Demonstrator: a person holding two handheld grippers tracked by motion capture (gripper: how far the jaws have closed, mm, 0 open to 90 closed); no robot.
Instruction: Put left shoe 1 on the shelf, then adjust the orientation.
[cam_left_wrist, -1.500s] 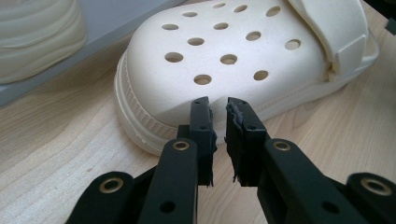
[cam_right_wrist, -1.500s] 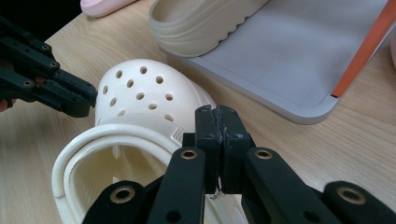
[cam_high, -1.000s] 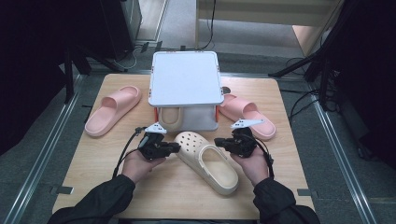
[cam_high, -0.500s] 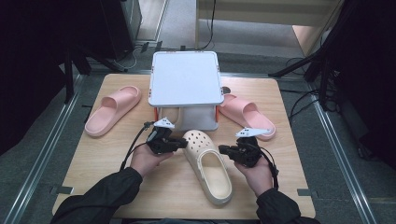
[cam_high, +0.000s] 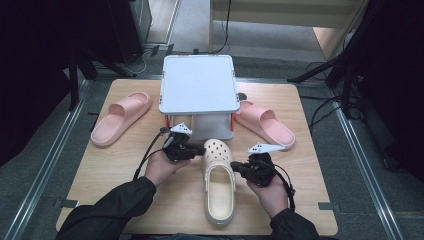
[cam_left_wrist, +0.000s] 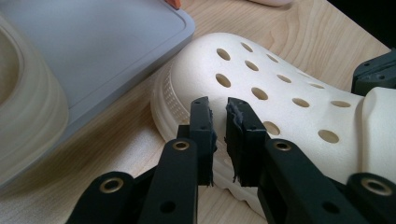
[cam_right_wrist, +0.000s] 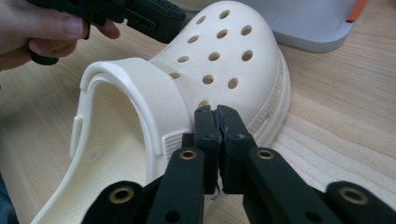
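- cream clog (cam_high: 218, 180) mid-table, toe at the grey rack (cam_high: 198, 82)
- left gripper (cam_high: 198, 149) nearly clenched, empty; right gripper (cam_high: 236, 165) clenched, empty, both flanking it
- risk: uneven side nudges could skew the clog; toe jams on rack base

Lab: wooden table (cam_high: 125, 170) amid dark equipment stands (cam_high: 345, 65).
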